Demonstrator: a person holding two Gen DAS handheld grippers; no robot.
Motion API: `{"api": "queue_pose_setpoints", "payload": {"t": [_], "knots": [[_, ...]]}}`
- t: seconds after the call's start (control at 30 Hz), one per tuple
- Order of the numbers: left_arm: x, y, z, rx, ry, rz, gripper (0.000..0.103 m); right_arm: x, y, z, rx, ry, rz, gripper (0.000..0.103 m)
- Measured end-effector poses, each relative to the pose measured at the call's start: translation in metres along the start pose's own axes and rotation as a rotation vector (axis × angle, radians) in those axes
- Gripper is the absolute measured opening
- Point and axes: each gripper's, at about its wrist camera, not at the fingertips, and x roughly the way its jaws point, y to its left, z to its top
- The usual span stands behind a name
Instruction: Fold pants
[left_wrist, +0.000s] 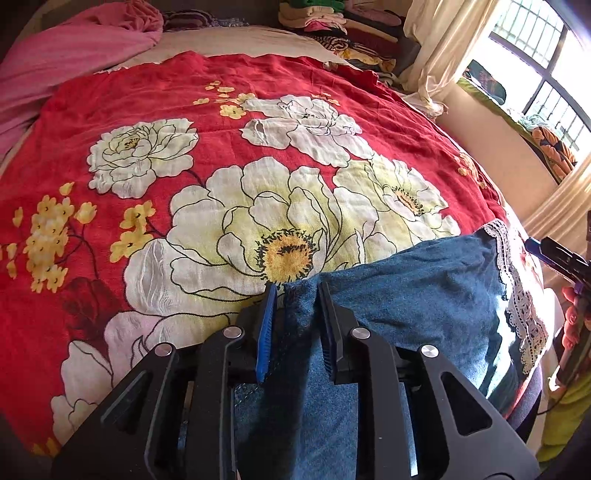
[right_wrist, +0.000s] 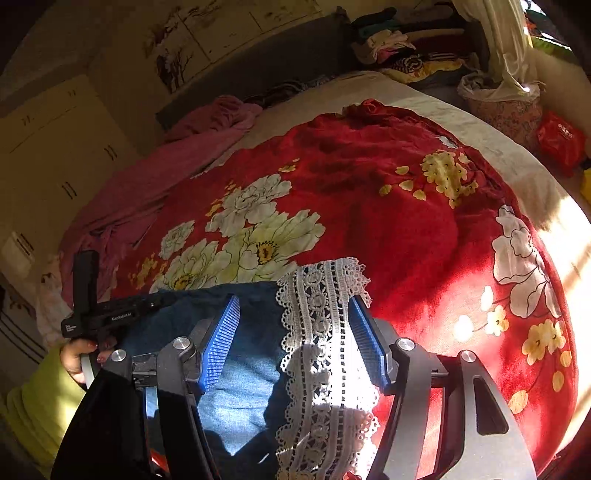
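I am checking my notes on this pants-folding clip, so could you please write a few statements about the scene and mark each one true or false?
1. The pants are blue denim with white lace trim. True.
2. The left gripper hangs over bare bedspread with no cloth between its fingers. False: denim lies between its fingers.
3. The bedspread is red with large white flowers. True.
4. The right gripper is shut tight on the lace. False: its fingers stand wide apart, with lace and denim between them.
5. A pink blanket lies at the far side of the bed. True.
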Motion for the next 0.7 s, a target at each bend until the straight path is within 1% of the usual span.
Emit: {"api": "queue_pose_setpoints", "payload": {"t": [0.07, 0.1, 0.17, 0.2, 0.27, 0.3, 0.33, 0.37, 0.4, 0.43, 0.5, 0.53, 0.57, 0.63, 0.7], "knots": [[0.000, 0.000, -0.003, -0.003, 0.002, -0.009, 0.018, 0.019, -0.014, 0.005, 0.012, 0.045, 0.009, 0.058], [0.000, -0.001, -0.004, 0.000, 0.003, -0.009, 0.018, 0.026, -0.018, 0.008, 0.011, 0.055, 0.017, 0.054], [0.000, -0.001, -0.006, 0.004, 0.005, -0.011, 0.019, 0.043, -0.025, 0.011, 0.012, 0.099, 0.038, 0.051], [0.000, -0.001, -0.006, 0.006, 0.006, -0.011, 0.019, 0.049, -0.025, 0.011, 0.007, 0.119, 0.030, 0.047], [0.002, -0.001, -0.006, 0.008, 0.010, -0.010, 0.019, 0.057, -0.021, 0.010, -0.031, 0.137, 0.032, 0.047], [0.003, -0.001, -0.006, 0.007, 0.012, -0.011, 0.019, 0.057, -0.021, 0.010, -0.026, 0.142, 0.038, 0.047], [0.005, 0.000, -0.006, 0.004, 0.014, -0.012, 0.019, 0.057, -0.022, 0.009, -0.012, 0.141, 0.041, 0.047], [0.005, 0.000, -0.006, -0.003, 0.012, -0.014, 0.019, 0.055, -0.021, 0.008, -0.015, 0.136, 0.039, 0.045], [0.006, 0.000, -0.006, -0.009, 0.008, -0.015, 0.019, 0.051, -0.017, 0.006, -0.035, 0.129, 0.040, 0.037], [0.005, 0.000, -0.007, -0.011, 0.004, -0.015, 0.019, 0.047, -0.011, 0.005, -0.060, 0.122, 0.043, 0.033], [0.005, -0.001, -0.008, -0.004, -0.001, -0.009, 0.018, 0.043, 0.000, 0.000, -0.103, 0.116, 0.057, 0.019], [0.005, -0.002, -0.008, -0.002, -0.003, -0.008, 0.015, 0.041, 0.005, -0.003, -0.122, 0.109, 0.064, 0.017], [0.004, -0.003, -0.009, 0.000, -0.002, -0.016, 0.008, 0.038, 0.010, -0.003, -0.146, 0.089, 0.062, 0.016], [0.001, -0.005, -0.008, 0.001, -0.010, -0.010, 0.006, 0.027, 0.018, -0.001, -0.179, 0.040, 0.061, 0.015], [-0.005, -0.008, -0.006, 0.013, -0.031, 0.009, 0.006, 0.015, 0.020, 0.006, -0.181, -0.014, 0.044, 0.014]]}}
